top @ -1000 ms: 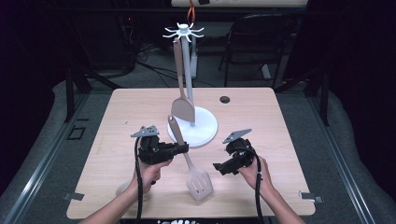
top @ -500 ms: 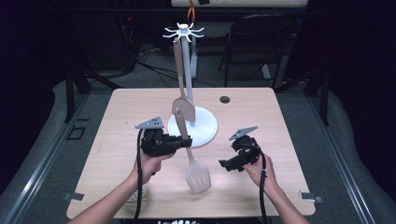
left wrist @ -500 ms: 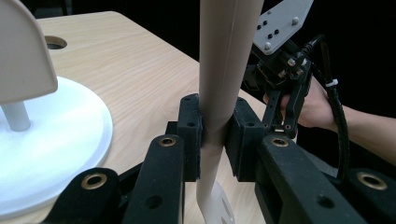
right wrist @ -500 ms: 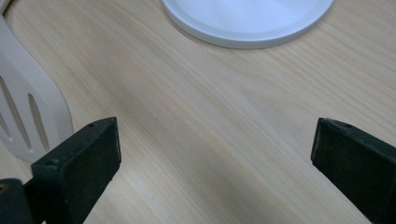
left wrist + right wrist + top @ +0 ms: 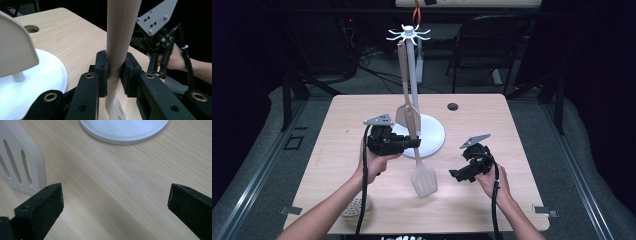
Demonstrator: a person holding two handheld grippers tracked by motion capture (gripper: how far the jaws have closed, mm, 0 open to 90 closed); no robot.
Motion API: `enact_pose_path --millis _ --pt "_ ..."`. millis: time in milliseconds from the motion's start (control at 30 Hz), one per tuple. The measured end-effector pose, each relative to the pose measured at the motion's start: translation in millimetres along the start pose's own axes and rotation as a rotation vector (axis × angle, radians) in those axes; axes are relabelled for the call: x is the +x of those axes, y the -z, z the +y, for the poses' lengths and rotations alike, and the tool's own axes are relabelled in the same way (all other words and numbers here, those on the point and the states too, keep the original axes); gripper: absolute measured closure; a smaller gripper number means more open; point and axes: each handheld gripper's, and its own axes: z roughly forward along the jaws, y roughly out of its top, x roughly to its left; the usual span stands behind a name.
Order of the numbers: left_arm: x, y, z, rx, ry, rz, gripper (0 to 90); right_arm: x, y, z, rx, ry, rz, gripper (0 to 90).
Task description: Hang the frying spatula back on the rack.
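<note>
Beige slotted spatula [image 5: 424, 177]: handle pinched in my left gripper [image 5: 412, 143], blade hanging low over the wooden table [image 5: 492, 125], near the white stand base [image 5: 434, 137].
Left hand [image 5: 374, 165]: forearm reaching in from the near edge, gripper pointing right.
Right gripper [image 5: 455, 174]: I see jaws spread wide, holding nothing, low over the table right of the blade.
Second spatula [image 5: 407, 117]: hanging on the stand.

spatula [image 5: 121, 32] handle top cut off
</note>
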Motion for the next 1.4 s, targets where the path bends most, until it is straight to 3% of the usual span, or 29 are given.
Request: enact_pose_path --millis 900,1400 --pt "20.5 0.1 51.1 0.026 -0.086 0.056 77.0 -1.4 -3.0 -0.4 0.019 0.014 0.0 0.3" --pt "21.7 2.6 76.6 0.028 -0.127 0.07 77.0 -1.6 -4.6 -0.2 0.03 0.018 0.001 0.4"
